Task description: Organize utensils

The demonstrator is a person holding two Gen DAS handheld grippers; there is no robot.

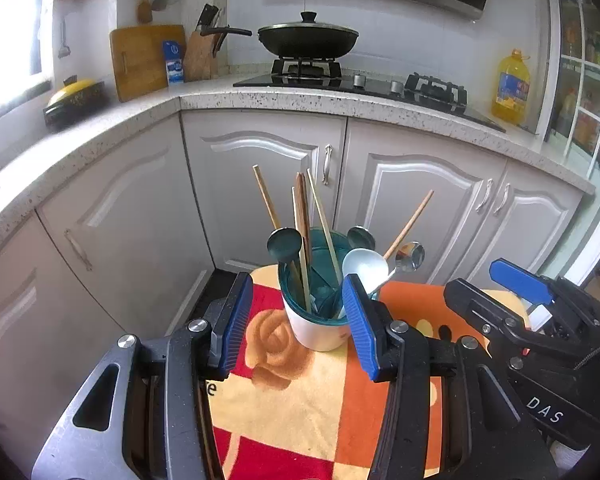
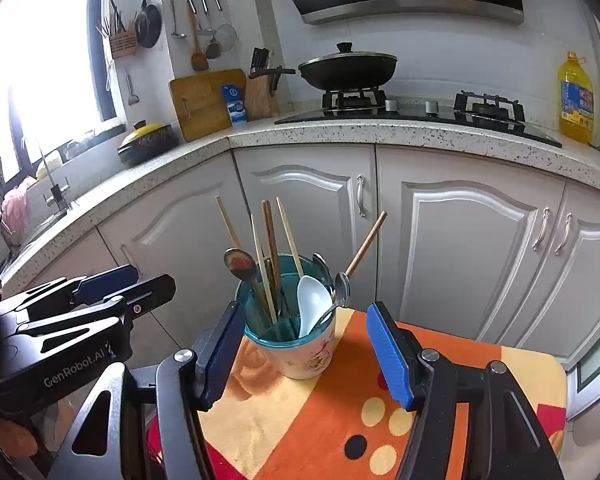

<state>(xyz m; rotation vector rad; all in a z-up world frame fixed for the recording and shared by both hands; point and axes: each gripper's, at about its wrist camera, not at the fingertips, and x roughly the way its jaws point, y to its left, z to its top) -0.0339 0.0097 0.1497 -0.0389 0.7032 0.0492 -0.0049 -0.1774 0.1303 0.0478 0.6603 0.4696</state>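
A white cup with a teal rim (image 1: 318, 330) (image 2: 304, 350) stands on a small table with a patterned orange cloth (image 1: 300, 412) (image 2: 340, 420). It holds several wooden chopsticks (image 1: 320, 216) (image 2: 270, 248), a white ceramic spoon (image 1: 364, 268) (image 2: 312, 304), a dark spoon (image 1: 284, 244) (image 2: 240, 264) and metal spoons (image 1: 410, 256) (image 2: 342, 290). My left gripper (image 1: 298, 328) is open and empty, its fingers either side of the cup, a little nearer the camera. My right gripper (image 2: 312, 350) is open and empty, just short of the cup. Each gripper shows in the other's view: the right gripper (image 1: 516, 292), the left gripper (image 2: 112, 288).
Grey cabinet doors (image 1: 268, 184) (image 2: 460, 248) stand close behind the table under a speckled counter (image 1: 320, 100). On the counter are a wok on a gas hob (image 1: 308, 38), a knife block (image 1: 202, 54), a cutting board (image 1: 144, 60) and an oil bottle (image 1: 510, 88).
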